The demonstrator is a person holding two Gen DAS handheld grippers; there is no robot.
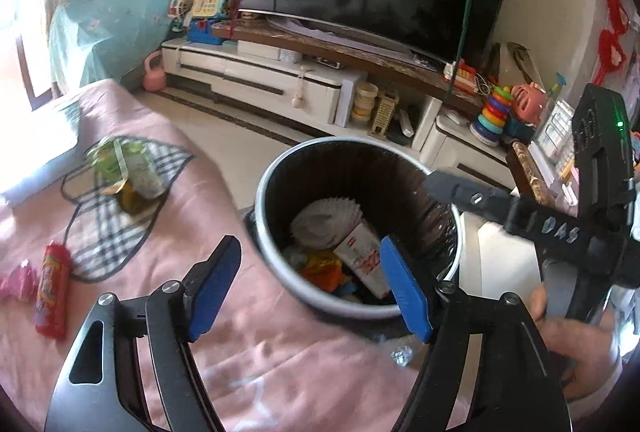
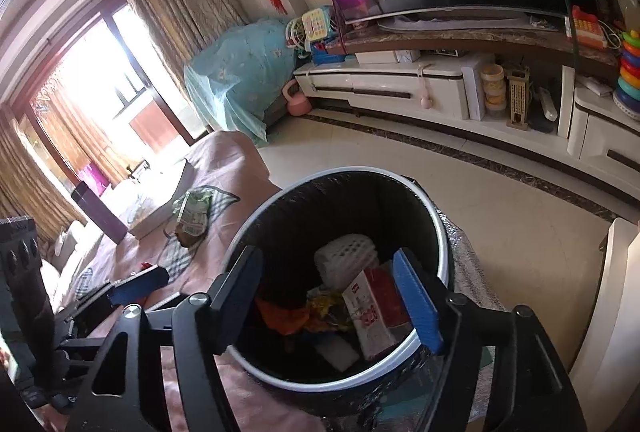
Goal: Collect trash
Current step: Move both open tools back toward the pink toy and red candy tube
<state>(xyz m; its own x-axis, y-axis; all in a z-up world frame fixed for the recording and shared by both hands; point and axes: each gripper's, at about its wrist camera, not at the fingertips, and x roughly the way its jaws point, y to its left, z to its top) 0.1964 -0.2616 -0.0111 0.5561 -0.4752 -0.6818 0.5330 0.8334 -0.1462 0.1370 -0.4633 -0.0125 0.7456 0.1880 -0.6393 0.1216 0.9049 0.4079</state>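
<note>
Trash left on the pink bedspread (image 1: 248, 332), read left to right in the left wrist view: pink scrap (image 1: 18, 282) at the left edge, red snack tube (image 1: 52, 292) just beside it, then crumpled green packet (image 1: 128, 171) farther back, resting on the plaid appliqué (image 1: 108, 228). Next, left gripper (image 1: 308, 288), jaws spread wide and holding nothing, poised over the spread's right edge with one blue pad across the bin's rim. Then the round waste bin (image 1: 264, 199), standing against that edge, already holding white foam netting (image 1: 324, 220), a red-and-white carton (image 1: 360, 256) and orange wrapper (image 1: 320, 268). Farthest right, right gripper (image 2: 332, 296), likewise released and empty, hovering directly above the bin's mouth. Likely still three pieces to fetch. Risks from here: reaching leftward with a pad so near the rim could clip the bin and tip it off balance; pinching the tube on soft, wrinkled fabric could catch cloth along with it; grabbing the loose green packet by one corner could let it unfold and spill before reaching the bin.
</note>
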